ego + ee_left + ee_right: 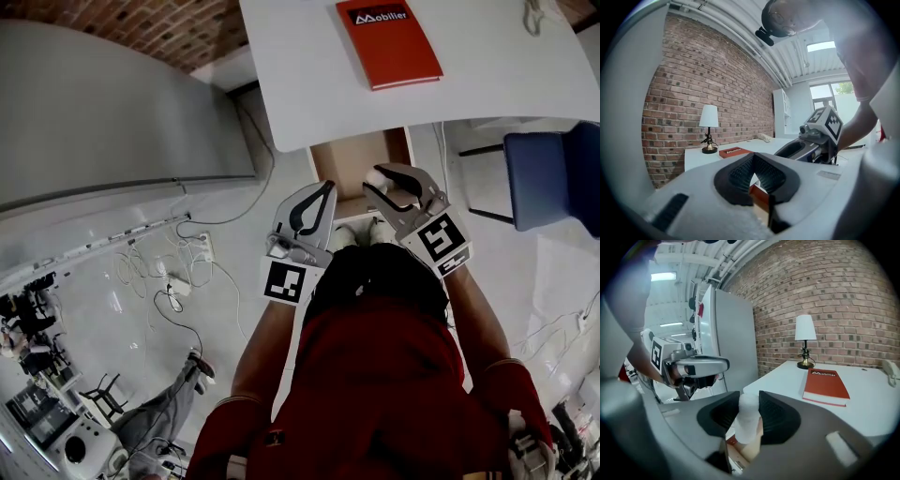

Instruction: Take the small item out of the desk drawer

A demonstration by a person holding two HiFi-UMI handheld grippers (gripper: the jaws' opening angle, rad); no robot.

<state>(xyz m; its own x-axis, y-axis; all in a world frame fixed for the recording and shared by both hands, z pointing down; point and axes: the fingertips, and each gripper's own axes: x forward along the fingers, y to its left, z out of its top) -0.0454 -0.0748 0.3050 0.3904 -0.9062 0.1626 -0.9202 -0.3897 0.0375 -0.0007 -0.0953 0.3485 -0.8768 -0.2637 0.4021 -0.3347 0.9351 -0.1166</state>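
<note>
- Red book (pixel 388 41), top centre on the tabletop (pixel 487 89), is showing "Mobilier".
- Right hand-held gripper (pixel 749 398) is clamping a smooth white cylinder (pixel 746 423).
- Left hand-held gripper (pixel 753 161) is sitting closed, empty.

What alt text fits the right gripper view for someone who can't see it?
The right gripper is shut on a small white item above the open drawer. Behind it, a red book and a lamp sit on the white desk.
</note>
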